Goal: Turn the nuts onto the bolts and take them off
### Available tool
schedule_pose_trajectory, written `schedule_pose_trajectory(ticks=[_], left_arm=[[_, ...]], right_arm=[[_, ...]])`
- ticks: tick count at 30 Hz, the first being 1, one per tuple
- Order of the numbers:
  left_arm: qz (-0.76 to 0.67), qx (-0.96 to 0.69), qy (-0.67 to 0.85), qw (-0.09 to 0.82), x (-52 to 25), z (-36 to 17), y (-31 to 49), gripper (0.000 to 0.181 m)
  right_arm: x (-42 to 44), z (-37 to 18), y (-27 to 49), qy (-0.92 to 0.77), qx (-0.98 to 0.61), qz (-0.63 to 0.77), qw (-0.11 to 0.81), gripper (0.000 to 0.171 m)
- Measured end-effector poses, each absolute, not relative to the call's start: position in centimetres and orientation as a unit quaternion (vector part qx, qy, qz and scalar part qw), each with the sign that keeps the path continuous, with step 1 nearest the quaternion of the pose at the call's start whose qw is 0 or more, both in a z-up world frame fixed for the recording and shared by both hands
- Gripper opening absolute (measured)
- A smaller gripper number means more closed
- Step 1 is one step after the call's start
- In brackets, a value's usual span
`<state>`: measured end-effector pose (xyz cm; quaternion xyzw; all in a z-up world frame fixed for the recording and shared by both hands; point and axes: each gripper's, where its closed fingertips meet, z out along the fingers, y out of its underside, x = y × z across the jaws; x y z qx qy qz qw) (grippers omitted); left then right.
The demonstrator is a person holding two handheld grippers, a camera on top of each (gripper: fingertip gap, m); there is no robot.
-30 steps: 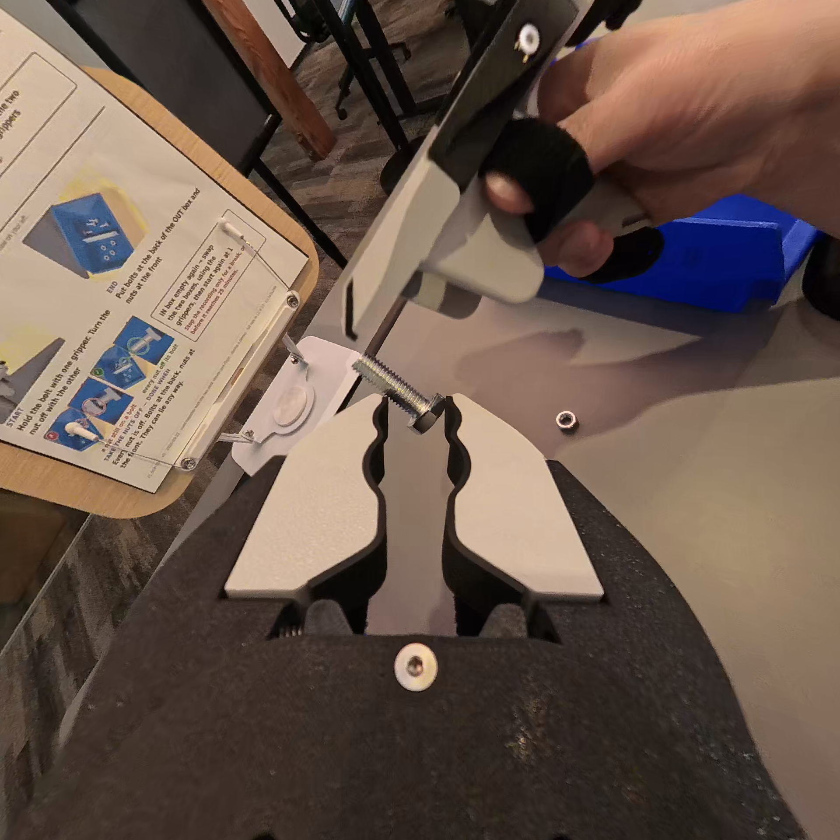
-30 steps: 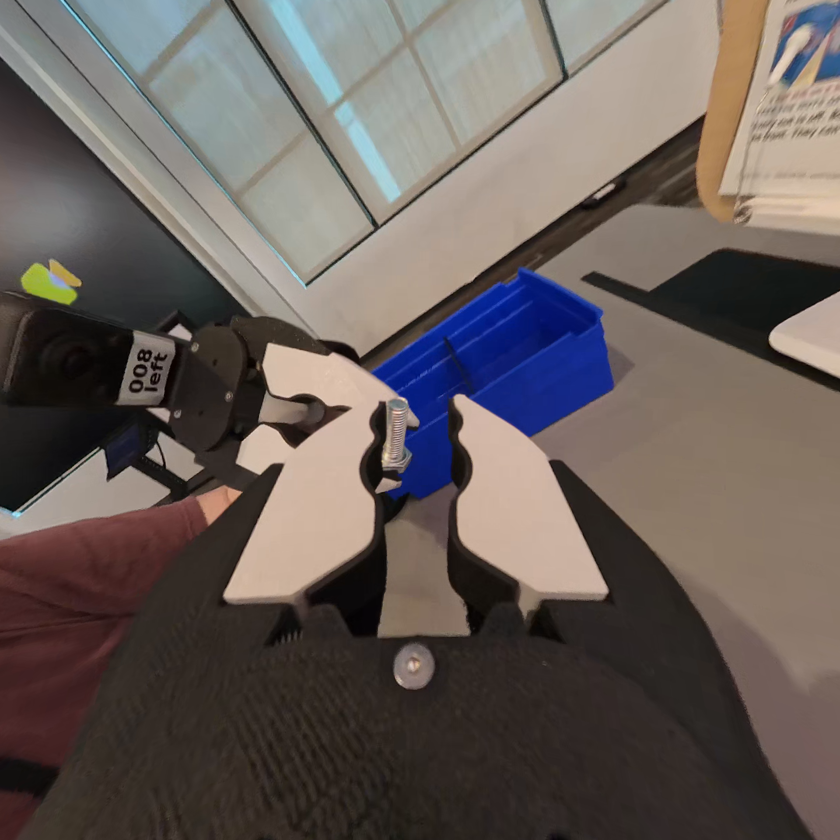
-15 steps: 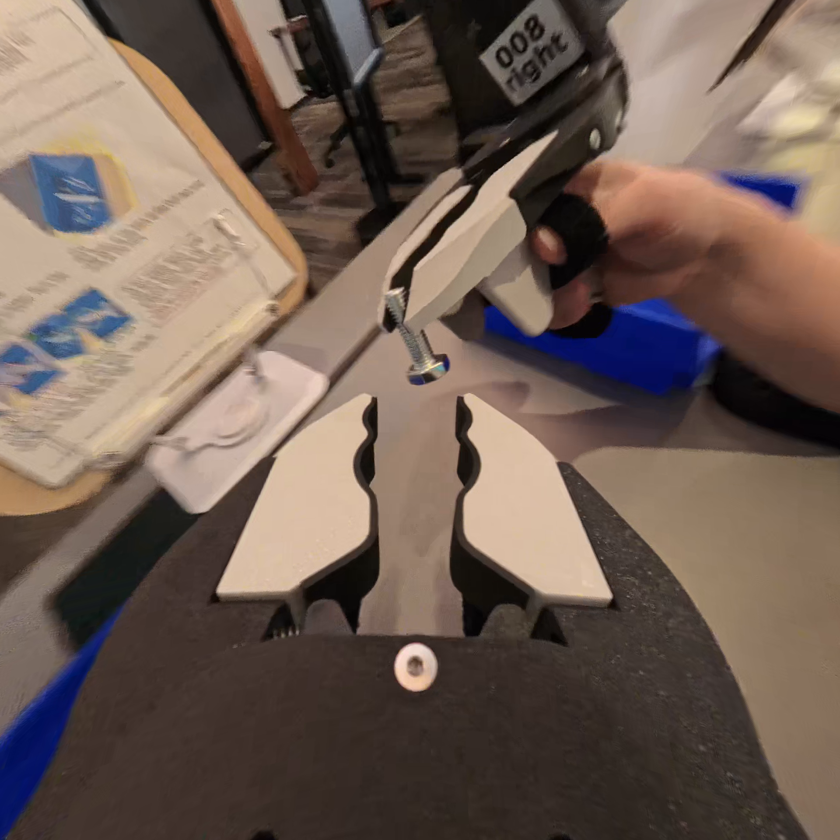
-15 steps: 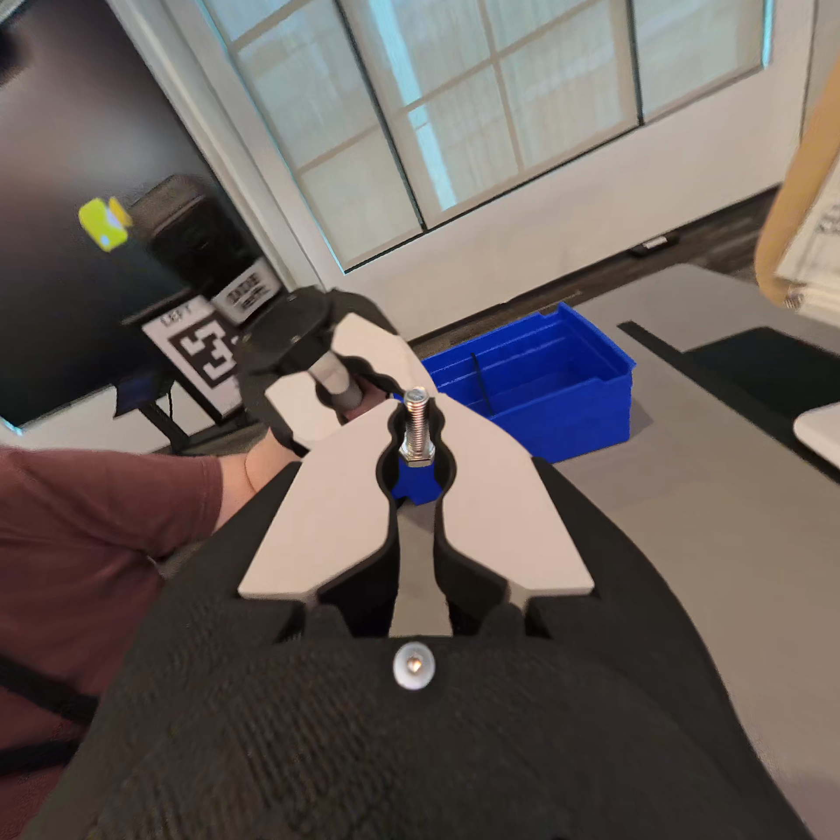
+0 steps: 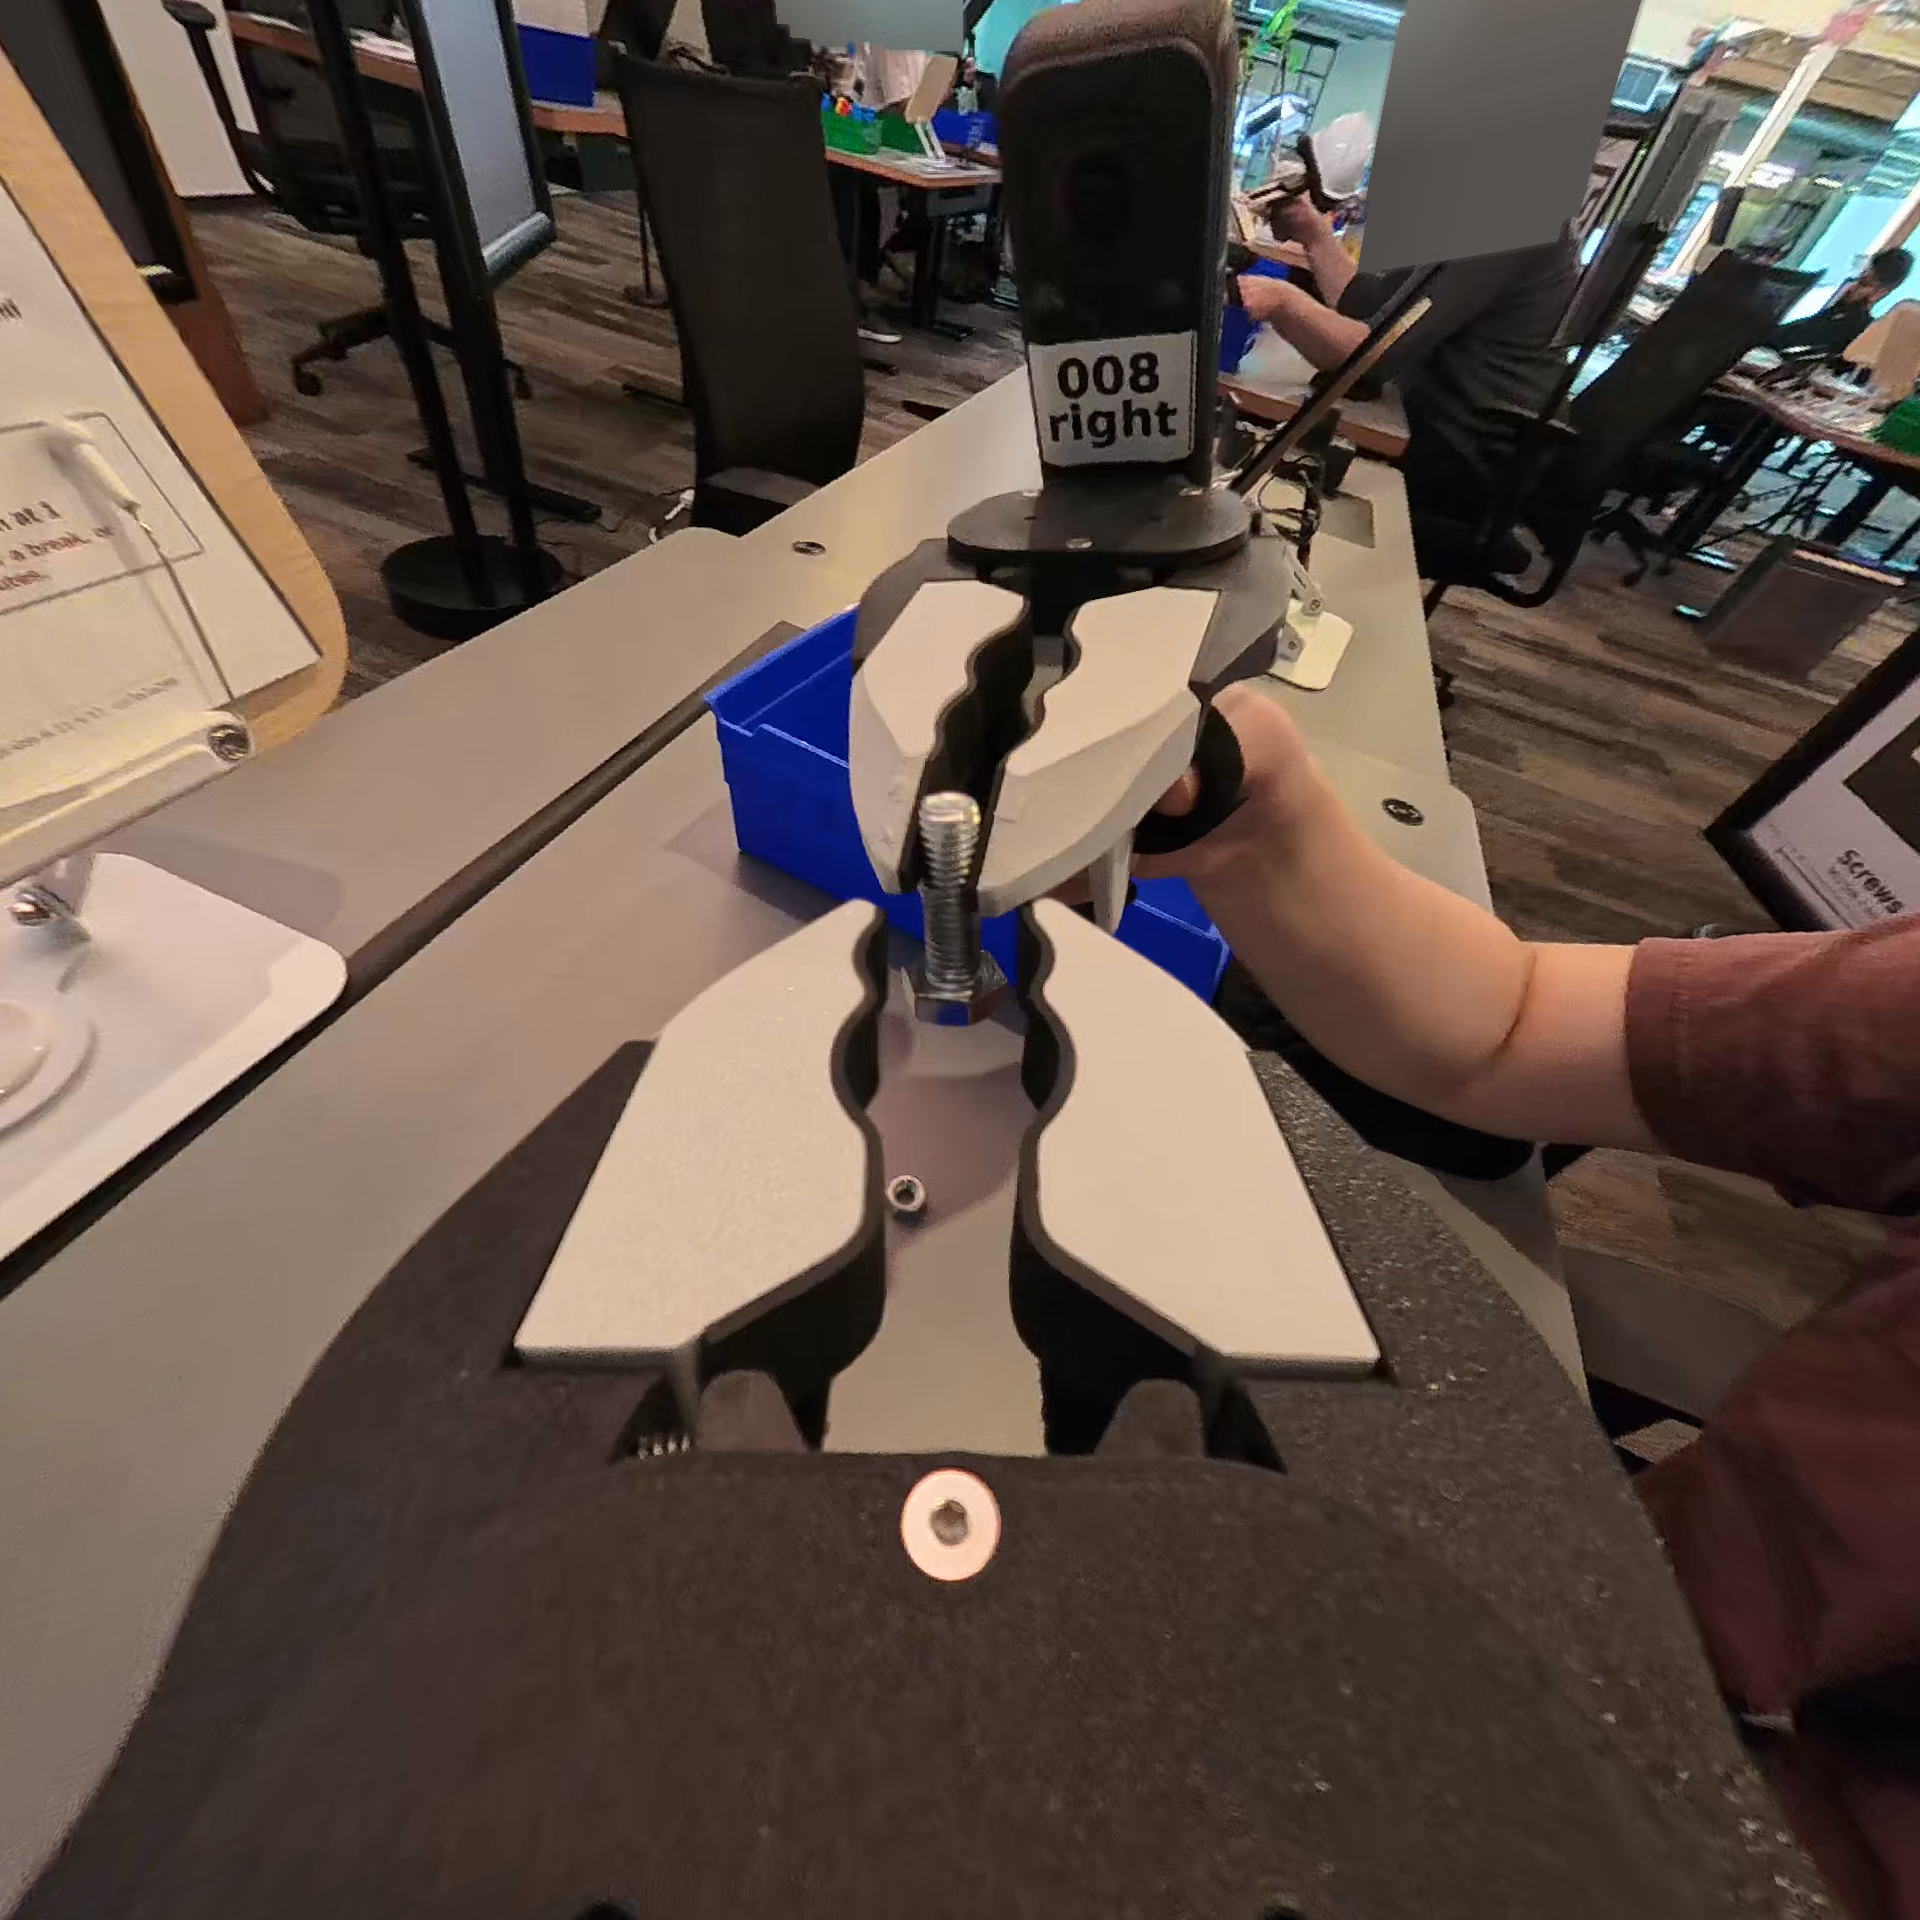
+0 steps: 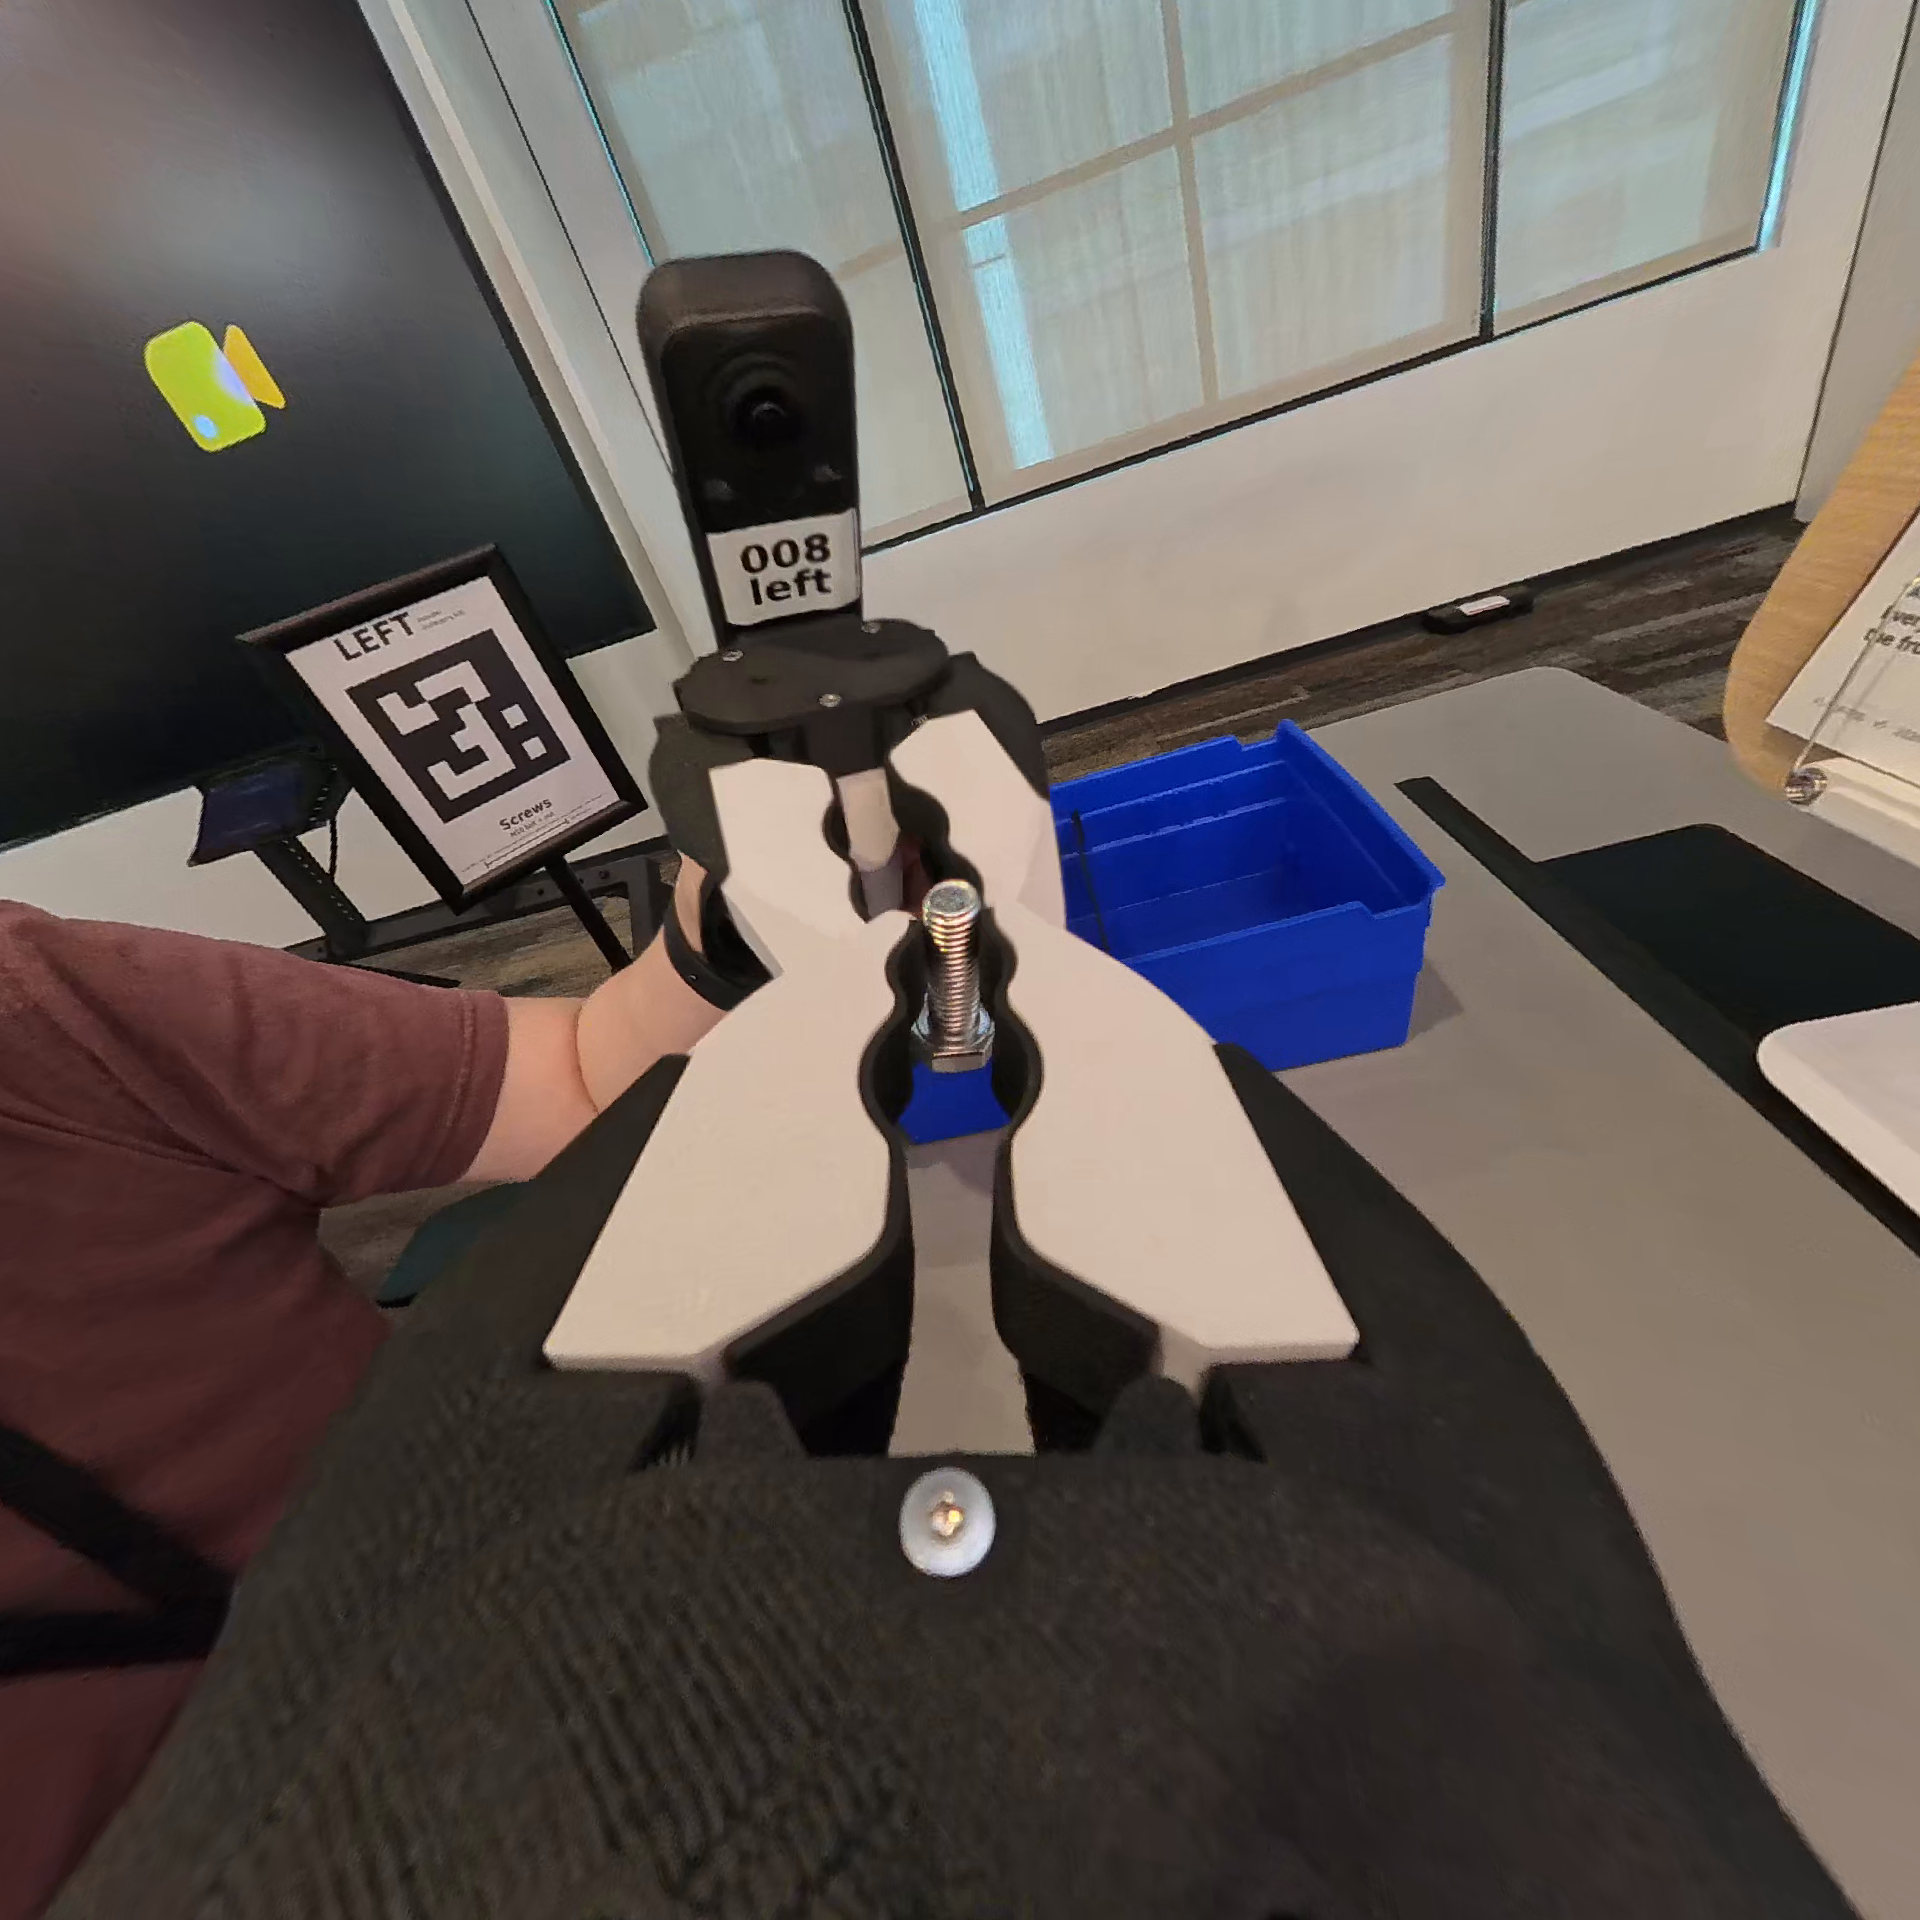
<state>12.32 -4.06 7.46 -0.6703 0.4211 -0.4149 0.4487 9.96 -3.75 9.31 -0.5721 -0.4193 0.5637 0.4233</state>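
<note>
The right claw (image 6: 951, 971) was closed on the bolt (image 6: 952, 982), clamping the threaded shank upright with the hexagonal head at the bottom, just below the fingers, and the thread end pointing up at twelve o'clock. In the left wrist view the same bolt (image 5: 948, 914) hung head-down from the right claw (image 5: 951, 862), its head sitting in the gap between the tips of the left claw (image 5: 951, 940), which stood open and gripped nothing. A single nut (image 5: 907, 1193) lay loose on the grey desk (image 5: 468, 1039), seen between the left claw's fingers, at six o'clock from the bolt head. The blue bin (image 6: 1247, 904) stood on the desk behind both claws, at about two o'clock from the bolt in the right wrist view. By my reading, the bolt was bare and the step in hand was the start of threading a nut on. The next move seemingly called for the left claw to drop to the desk, pinch the small nut squarely across its flats, lift it and line its bore up with the free thread end, while the right claw held the bolt steady; a tilted nut would likely cross-thread or slip.
</note>
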Motion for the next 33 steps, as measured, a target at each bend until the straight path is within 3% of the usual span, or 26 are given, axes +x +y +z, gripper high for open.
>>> schedule_pose_trajectory(ticks=[7,21,23,25,28,33], left_arm=[[-0.477,-0.659,0.412,0.411,12.4,6.9,-4.3,0.010],[-0.498,-0.657,0.417,0.381,11.3,5.9,-4.9,0.009],[-0.498,-0.656,0.414,0.389,11.2,6.1,-4.9,0.009],[-0.498,-0.654,0.410,0.394,10.7,6.5,-4.8,0.009],[-0.471,-0.663,0.403,0.419,9.4,7.1,-4.2,0.009],[-0.439,-0.662,0.411,0.448,7.8,8.7,-4.7,0.009]], right_arm=[[9.6,8.9,-3.7,-0.398,-0.580,0.599,0.384,0.010],[8.6,8.2,-4.1,-0.415,-0.587,0.579,0.385,0.011],[9.3,8.7,-4.0,-0.419,-0.586,0.568,0.398,0.029],[10.7,8.9,-3.7,-0.427,-0.596,0.541,0.412,0.033],[13.6,6.1,-2.7,-0.474,-0.659,0.419,0.405,0.023],[17.3,-3.1,-3.8,-0.586,-0.747,0.192,0.246,0.019]])
